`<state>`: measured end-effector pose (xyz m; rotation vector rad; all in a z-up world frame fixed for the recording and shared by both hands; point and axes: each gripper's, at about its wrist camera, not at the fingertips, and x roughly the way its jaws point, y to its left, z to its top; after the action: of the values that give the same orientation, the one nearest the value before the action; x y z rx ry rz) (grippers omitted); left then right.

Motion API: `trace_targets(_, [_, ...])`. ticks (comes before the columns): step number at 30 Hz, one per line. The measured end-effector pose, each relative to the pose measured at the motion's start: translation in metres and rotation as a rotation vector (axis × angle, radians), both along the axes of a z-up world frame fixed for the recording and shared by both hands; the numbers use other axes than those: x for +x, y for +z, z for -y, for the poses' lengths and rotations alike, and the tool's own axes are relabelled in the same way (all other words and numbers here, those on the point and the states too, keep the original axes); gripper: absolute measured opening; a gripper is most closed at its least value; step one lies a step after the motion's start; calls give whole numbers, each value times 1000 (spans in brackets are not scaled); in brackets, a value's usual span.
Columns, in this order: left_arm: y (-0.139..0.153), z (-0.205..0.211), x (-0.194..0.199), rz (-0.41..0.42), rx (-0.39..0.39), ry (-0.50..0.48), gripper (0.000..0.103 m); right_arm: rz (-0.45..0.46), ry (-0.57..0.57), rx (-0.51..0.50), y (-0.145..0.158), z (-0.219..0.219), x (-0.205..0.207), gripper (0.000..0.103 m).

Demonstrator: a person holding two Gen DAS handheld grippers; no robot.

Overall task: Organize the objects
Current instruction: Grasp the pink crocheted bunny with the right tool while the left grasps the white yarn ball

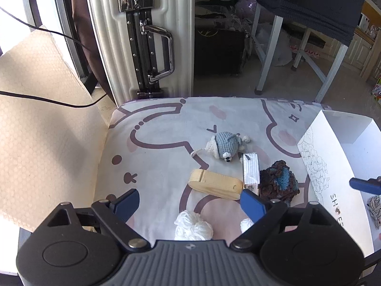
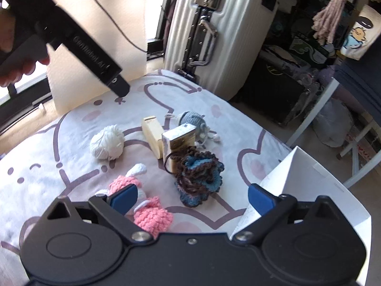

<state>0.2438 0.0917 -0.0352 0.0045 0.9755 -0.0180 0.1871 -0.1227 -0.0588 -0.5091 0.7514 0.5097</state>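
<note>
Right wrist view: right gripper (image 2: 191,199) gapes empty above one pink crochet toy (image 2: 152,214). Beyond lie one frilly brown-blue crochet piece (image 2: 200,176), one white yarn ball (image 2: 107,144), one wooden block (image 2: 152,134), one grey crochet mouse (image 2: 193,119). Left gripper (image 1: 189,203) is spread wide, empty.
</note>
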Motion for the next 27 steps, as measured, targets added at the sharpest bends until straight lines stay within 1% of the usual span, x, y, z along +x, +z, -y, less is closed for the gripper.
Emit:
trace_targets(4, [-7, -1, 10, -37, -27, -14, 82, -41, 113, -66, -17, -17, -1, 90])
trace_targets(6, [-10, -1, 13, -48, -42, -16, 79, -93, 159, -90, -27, -24, 2, 81])
trace_targets(7, [-12, -1, 15, -57, -53, -14, 78, -112, 170, -96, -31, -26, 4, 79])
trace_targets(8, [-14, -2, 17, -67, -66, -12, 77, -134, 184, -99, -36, -29, 7, 76])
trace_targets(11, [-22, -2, 22, -98, -93, -5, 75, -191, 231, -110, -50, -36, 11, 71])
trace_targets(13, [-28, -2, 25, -123, -101, 1, 75, -204, 271, -144, -58, -40, 11, 68])
trace_targets(16, [-37, -4, 30, -158, -105, 17, 75, -198, 318, -209, -69, -45, 10, 59])
trace_targets(17, [-41, -4, 31, -173, -107, 22, 75, -195, 326, -233, -73, -47, 11, 53])
trace_targets(22, [-59, -5, 35, -223, -96, 47, 75, -159, 386, -333, -88, -56, 5, 52])
trace_targets(24, [-65, -5, 35, -238, -92, 59, 75, -131, 414, -365, -92, -61, 0, 52])
trace_targets(27, [-76, -6, 36, -264, -104, 76, 75, -116, 428, -418, -99, -66, -4, 50])
